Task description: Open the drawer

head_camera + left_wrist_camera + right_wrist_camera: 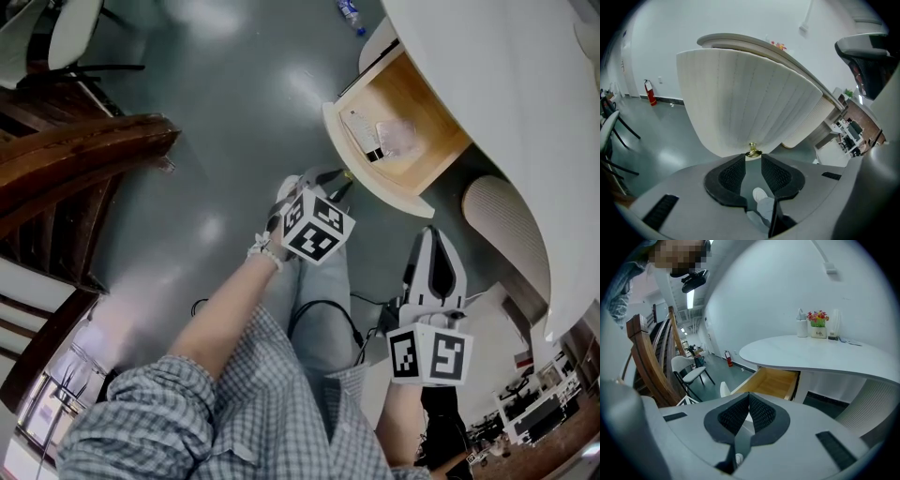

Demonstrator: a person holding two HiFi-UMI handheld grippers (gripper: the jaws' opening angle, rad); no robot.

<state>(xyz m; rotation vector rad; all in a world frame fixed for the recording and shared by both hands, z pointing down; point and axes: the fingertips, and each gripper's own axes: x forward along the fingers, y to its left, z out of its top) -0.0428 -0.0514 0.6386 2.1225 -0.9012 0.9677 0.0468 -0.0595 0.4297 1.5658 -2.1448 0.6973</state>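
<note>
The drawer stands pulled out from under the curved white desk. Its wooden inside holds a small flat box and a clear packet. My left gripper points down at the drawer's front. In the left gripper view the ribbed white front fills the picture, and its small gold knob sits right at the tips of the left gripper. The jaws stand apart and the pads do not press on the knob. My right gripper hangs lower right, off the drawer. In the right gripper view the right gripper is shut on nothing, and the open drawer lies beyond.
A wooden stair rail runs along the left, with a white chair beyond it. A bottle lies on the grey floor. A ribbed white panel stands under the desk at right. A flower pot stands on the desktop.
</note>
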